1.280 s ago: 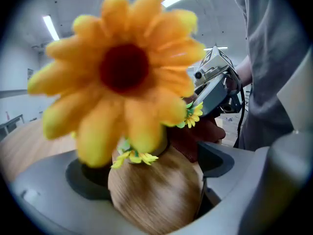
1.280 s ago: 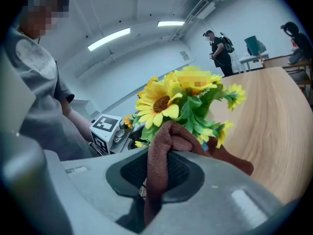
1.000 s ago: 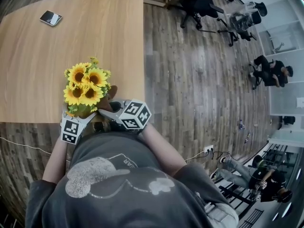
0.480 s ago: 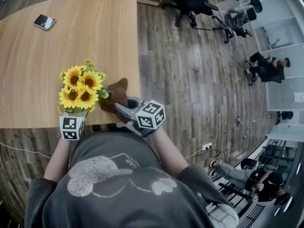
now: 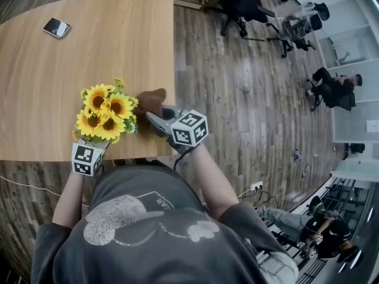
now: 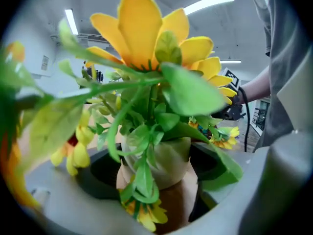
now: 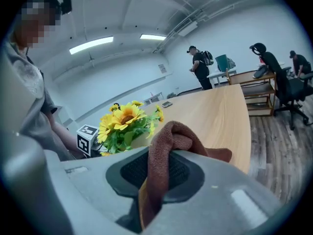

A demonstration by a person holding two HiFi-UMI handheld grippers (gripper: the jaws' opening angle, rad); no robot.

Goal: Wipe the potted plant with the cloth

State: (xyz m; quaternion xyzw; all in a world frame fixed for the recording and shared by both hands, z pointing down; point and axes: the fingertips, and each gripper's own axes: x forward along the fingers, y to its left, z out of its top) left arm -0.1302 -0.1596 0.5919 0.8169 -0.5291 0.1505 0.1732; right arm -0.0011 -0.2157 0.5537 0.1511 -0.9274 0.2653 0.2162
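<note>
Left gripper [image 6: 155,177] jaws wide, just closing, round pale pot [image 6: 171,160] of yellow sunflowers [image 5: 106,111]; right gripper [image 7: 156,180] clamps brown terry cloth [image 7: 168,136] just beside them.

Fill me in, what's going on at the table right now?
A person works with a gripper in each hand. The left gripper has just been closing around the pot of the sunflower plant, which is near the table edge. Whether it presses on the pot yet is unclear. The right gripper is clamped on a brown cloth, held right beside the plant.
</note>
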